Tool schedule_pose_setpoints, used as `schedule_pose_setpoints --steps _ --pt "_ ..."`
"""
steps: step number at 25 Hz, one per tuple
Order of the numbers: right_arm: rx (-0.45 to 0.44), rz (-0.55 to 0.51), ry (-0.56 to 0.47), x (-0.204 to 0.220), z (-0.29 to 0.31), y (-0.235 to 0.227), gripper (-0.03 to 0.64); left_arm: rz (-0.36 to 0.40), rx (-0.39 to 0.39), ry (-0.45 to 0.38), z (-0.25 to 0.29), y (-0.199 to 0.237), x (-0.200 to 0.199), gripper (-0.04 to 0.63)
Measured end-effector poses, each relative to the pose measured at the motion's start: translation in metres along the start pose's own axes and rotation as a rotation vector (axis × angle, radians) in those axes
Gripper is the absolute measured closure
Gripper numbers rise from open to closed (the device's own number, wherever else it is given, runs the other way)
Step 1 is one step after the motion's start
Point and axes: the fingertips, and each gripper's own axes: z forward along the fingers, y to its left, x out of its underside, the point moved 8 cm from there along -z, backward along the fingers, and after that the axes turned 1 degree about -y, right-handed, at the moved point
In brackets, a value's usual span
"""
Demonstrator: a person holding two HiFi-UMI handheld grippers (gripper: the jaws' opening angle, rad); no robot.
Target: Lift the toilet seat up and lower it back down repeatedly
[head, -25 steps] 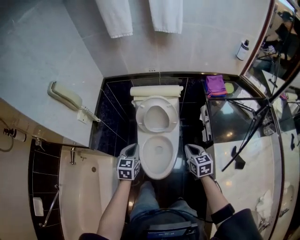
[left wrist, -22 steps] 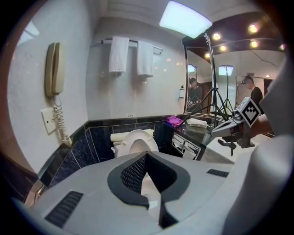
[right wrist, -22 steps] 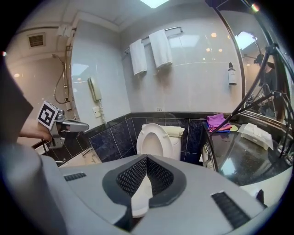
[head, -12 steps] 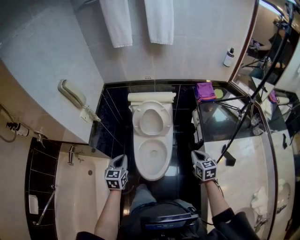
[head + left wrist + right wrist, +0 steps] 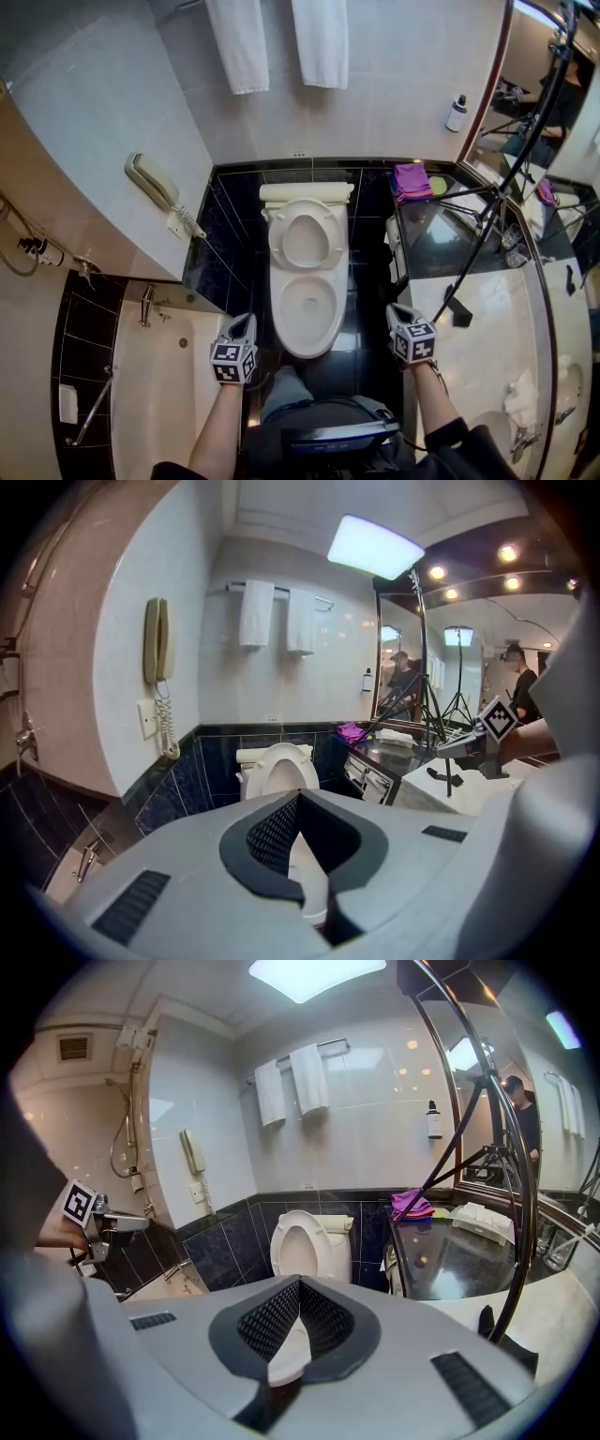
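Note:
The white toilet (image 5: 308, 314) stands in the middle of the head view with its seat (image 5: 307, 234) raised against the tank. My left gripper (image 5: 244, 325) hovers left of the bowl's front, apart from it, jaws shut and holding nothing. My right gripper (image 5: 397, 311) hovers right of the bowl, also apart, shut and empty. The left gripper view has the upright seat (image 5: 279, 766) beyond my left gripper (image 5: 302, 860). The right gripper view has the raised seat (image 5: 305, 1241) ahead of my right gripper (image 5: 291, 1335).
A bathtub (image 5: 178, 394) lies at the left, under a wall phone (image 5: 153, 182). Two towels (image 5: 281, 37) hang above the tank. A dark counter (image 5: 450, 248) with a purple cloth (image 5: 411, 178) and a black tripod (image 5: 492, 225) fills the right. The person's legs are below the bowl.
Both grippers have drawn away from the bowl's sides, outward and back toward the person. The seat has stayed up.

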Motion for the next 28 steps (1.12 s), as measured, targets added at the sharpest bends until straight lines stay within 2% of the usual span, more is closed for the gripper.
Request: schedule_pose_setpoints --steps 5,11,13,15,21,25,28 --pt "-0.016 -0.004 0.016 0.004 0.004 0.006 0.601 -0.01 -0.002 0.002 -0.001 0.001 0.0 0.595" --pt "-0.027 -0.036 0.017 -0.011 0.025 0.015 0.6 -0.007 0.016 0.019 0.017 0.007 -0.004 0.595" --pt "-0.019 -0.083 0.018 -0.022 0.04 0.014 0.597 0.006 0.027 0.025 0.031 0.009 -0.009 0.595" --pt "-0.024 -0.131 0.027 -0.034 0.057 0.016 0.552 0.029 0.042 0.036 0.046 0.012 -0.015 0.595" --pt "-0.026 -0.284 0.065 -0.079 0.123 0.027 0.486 0.089 0.093 0.059 0.107 0.023 -0.031 0.595" --pt "-0.021 -0.434 0.1 -0.106 0.186 0.03 0.43 0.116 0.125 0.066 0.155 0.032 -0.035 0.595" --pt "-0.026 -0.543 0.135 -0.117 0.237 0.025 0.416 0.134 0.16 0.075 0.191 0.031 -0.035 0.595"
